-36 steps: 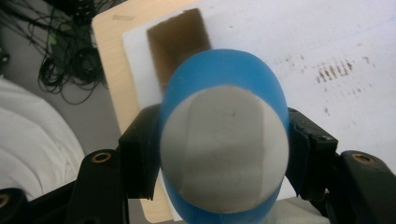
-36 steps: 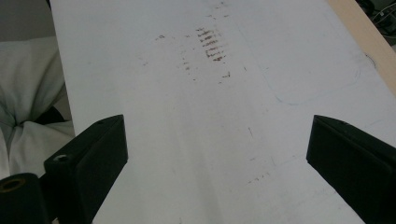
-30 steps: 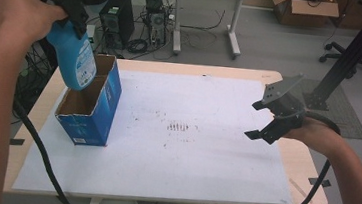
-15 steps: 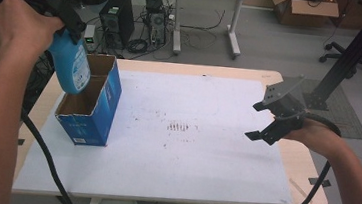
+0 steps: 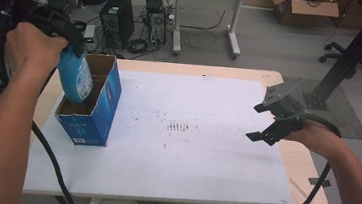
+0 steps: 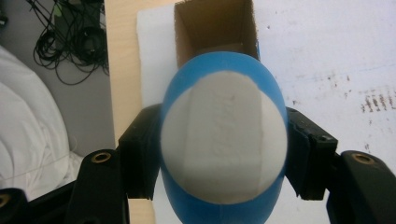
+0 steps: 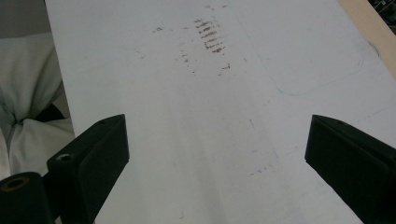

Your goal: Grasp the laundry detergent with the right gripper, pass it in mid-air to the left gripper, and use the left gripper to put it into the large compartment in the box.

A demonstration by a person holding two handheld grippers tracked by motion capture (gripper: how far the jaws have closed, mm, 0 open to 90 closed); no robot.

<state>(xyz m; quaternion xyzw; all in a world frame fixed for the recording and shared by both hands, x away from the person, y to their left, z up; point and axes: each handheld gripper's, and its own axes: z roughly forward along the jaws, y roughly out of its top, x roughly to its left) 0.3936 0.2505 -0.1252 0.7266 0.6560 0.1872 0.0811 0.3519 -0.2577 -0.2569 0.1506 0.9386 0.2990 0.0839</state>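
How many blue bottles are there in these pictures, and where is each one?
1. The blue bottle is clamped in the left gripper, its lower end inside the open blue box at the table's left. Others may lie hidden in the box.

Bottle (image 5: 75, 76): smooth, glossy blue plastic, with a matt white base. Box (image 5: 90, 111): printed blue cardboard, raw brown inside. Table (image 5: 204, 149): scuffed matt white sheet over pale wood edging.

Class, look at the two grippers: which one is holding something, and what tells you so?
The left gripper: its jaws clamp a blue bottle above the open blue box. The right gripper stands open above the bare white table.
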